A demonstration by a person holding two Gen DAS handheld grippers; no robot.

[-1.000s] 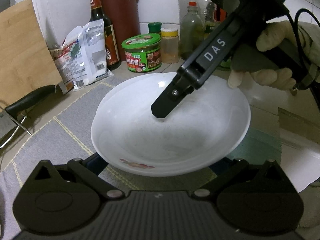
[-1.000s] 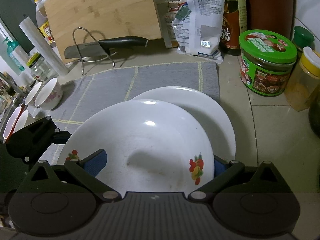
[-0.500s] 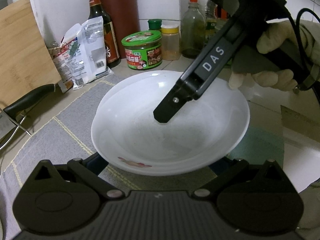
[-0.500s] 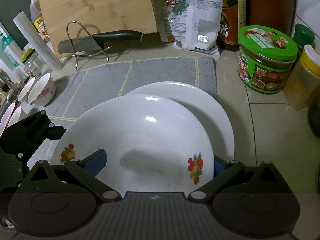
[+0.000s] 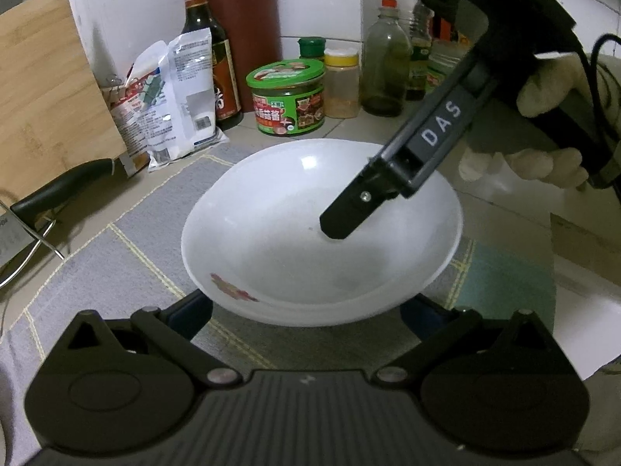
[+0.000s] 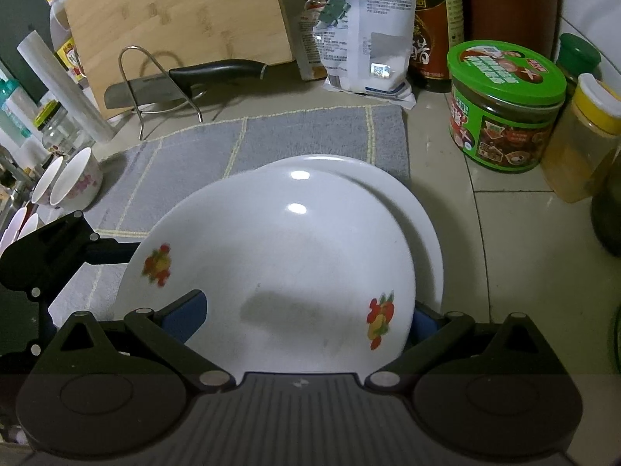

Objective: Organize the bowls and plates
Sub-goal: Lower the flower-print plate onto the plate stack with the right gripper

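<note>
The right gripper (image 6: 306,310) has its blue-padded fingers (image 6: 186,310) spread wide, one either side of the near rim of the shallow white plate with fruit decals (image 6: 271,272), and whether the pads press the rim cannot be told. From the left wrist view that same gripper shows as a black finger marked DAS, its tip low over the middle of the plate, held by a gloved hand (image 5: 543,132) at the far right. The left gripper (image 5: 306,310) is open wide too, its fingers straddling the near edge of the plate; contact is hidden under the rim. The decorated plate sits on a second, plain white plate (image 6: 411,209), offset so that the lower one peeks out far and right. Both rest on a grey woven mat with yellow grid lines (image 6: 194,155) spread on a pale tiled counter (image 6: 504,252). To the left of the mat, small white bowls with pink flowers (image 6: 73,182) lie tipped on their sides. Farther back stands a bamboo cutting board (image 6: 174,11), with a black-handled cleaver (image 6: 186,81) on a wire stand. To the right are a white printed bag (image 6: 368,27), a dark sauce bottle (image 6: 434,31), a green-lidded jar (image 6: 504,105) and a yellow-capped spice jar (image 6: 582,143).
</note>
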